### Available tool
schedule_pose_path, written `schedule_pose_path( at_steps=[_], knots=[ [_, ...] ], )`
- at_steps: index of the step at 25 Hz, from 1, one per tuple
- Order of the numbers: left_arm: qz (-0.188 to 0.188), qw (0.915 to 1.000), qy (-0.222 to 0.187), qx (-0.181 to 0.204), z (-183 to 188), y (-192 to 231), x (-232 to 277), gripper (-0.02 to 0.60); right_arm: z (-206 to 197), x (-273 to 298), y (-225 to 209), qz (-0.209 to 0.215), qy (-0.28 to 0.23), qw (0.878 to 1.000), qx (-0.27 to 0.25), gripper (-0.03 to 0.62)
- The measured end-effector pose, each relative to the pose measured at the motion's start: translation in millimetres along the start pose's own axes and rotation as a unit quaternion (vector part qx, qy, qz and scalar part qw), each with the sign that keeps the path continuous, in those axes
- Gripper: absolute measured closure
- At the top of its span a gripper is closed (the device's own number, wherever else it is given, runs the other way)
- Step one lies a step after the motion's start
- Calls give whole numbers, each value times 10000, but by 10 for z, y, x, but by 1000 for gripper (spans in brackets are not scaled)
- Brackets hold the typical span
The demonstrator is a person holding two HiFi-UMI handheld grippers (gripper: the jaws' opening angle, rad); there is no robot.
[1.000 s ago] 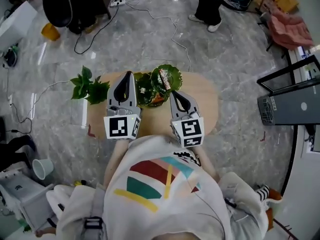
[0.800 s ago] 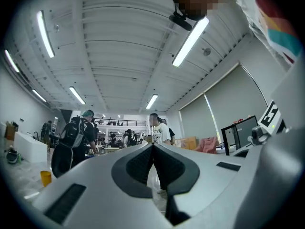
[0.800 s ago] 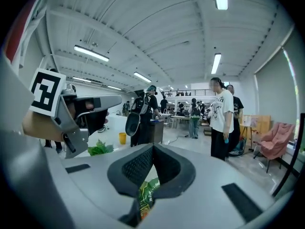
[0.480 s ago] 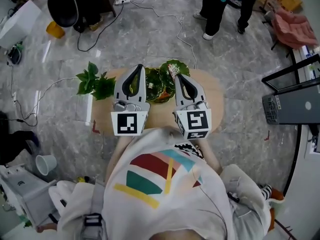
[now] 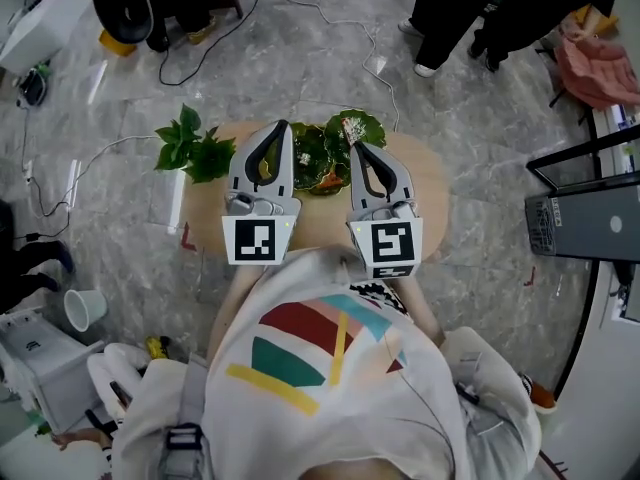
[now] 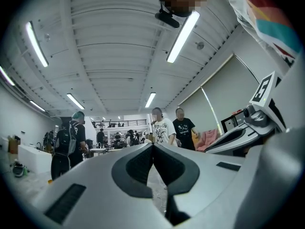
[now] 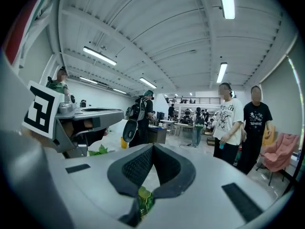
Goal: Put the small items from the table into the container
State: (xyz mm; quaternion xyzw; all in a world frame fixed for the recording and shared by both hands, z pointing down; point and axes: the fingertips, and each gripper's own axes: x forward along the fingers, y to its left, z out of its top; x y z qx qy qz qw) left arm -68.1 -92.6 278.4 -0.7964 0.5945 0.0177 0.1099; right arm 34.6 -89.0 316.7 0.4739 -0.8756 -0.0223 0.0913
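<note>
Right hand-held gripper [image 7: 152, 147]: its jaws are meeting at the tips, pad pressing on pad with nothing clamped. A scrap of green and yellow is showing through the gap below the pads, too small to identify.
Left hand-held gripper [image 6: 152, 144]: its jaws are resting together, gripping nothing.
Placement: both are hanging side by side over the tabletop [image 5: 425, 203], pointing toward its far edge.
Container: the green leaf-shaped dishes [image 5: 312, 156] are sitting at the tabletop's far edge, showing between and just beyond the two tips.
Small item: a pale wrapped item [image 5: 352, 126] is lying in the far right dish, just past the right tip.
Plant: a leafy plant [image 5: 190, 148] is standing at the far left corner of the tabletop.
Background: people [image 5: 455, 13] are standing on the marble floor [image 5: 300, 63], far right.
</note>
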Motion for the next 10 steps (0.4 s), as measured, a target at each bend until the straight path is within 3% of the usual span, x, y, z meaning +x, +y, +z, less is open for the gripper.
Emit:
schedule_pose_path(
  at_steps=[10],
  knots=[
    [87,9997,105,221,30,-7,-120,574,83,19,211,368,-110,9990,-239,582]
  ],
)
